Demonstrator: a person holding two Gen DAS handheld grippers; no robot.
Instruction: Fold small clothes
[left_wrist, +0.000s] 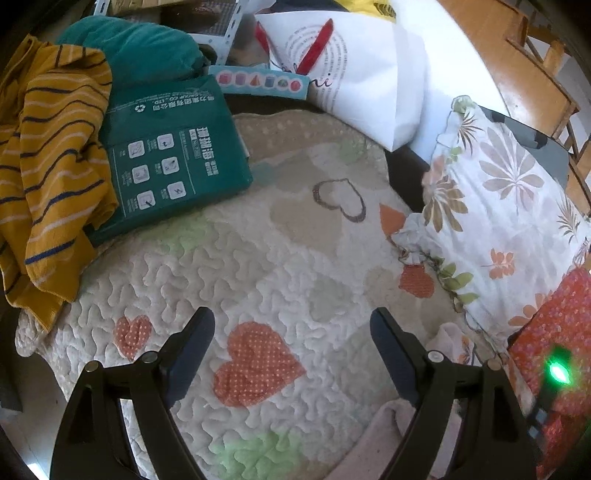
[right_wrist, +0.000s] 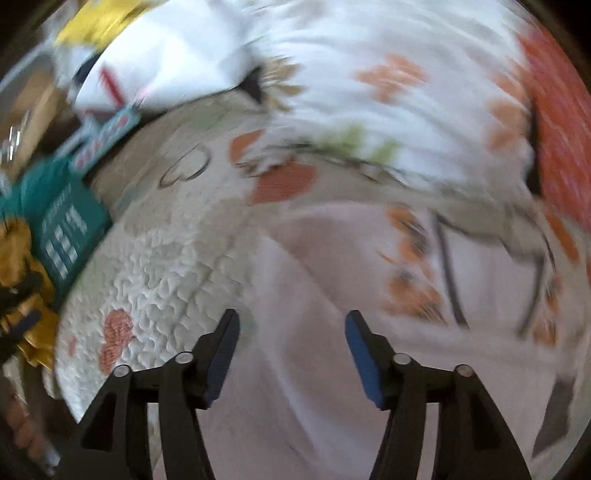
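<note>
Left gripper (left_wrist: 291, 328) spread wide, nothing between the fingers, hovering over the quilt (left_wrist: 258, 258); an orange heart patch just ahead of the tips. Edge of a pale pink garment (left_wrist: 373, 435) showing beneath and beside the right-hand finger. Striped mustard top (left_wrist: 55, 166) heaped far off past the left finger, partly draped over a green package (left_wrist: 177, 155). Floral pillow (left_wrist: 498, 206) well out beyond the right finger.

Right gripper (right_wrist: 291, 332) also parted, empty, directly above the pale pink garment (right_wrist: 332, 295), which lies spread under and ahead of both fingers. View heavily smeared, so cloth edges and folds hard to read.

Risks, as judgement: pinching down while the view is this blurred, likely to catch a mid-panel wrinkle instead of a hem, giving a crooked fold. Snagging quilt along with the thin cloth, dragging both. Uneven pulls between the two grippers, bunching the garment against the pillow.
</note>
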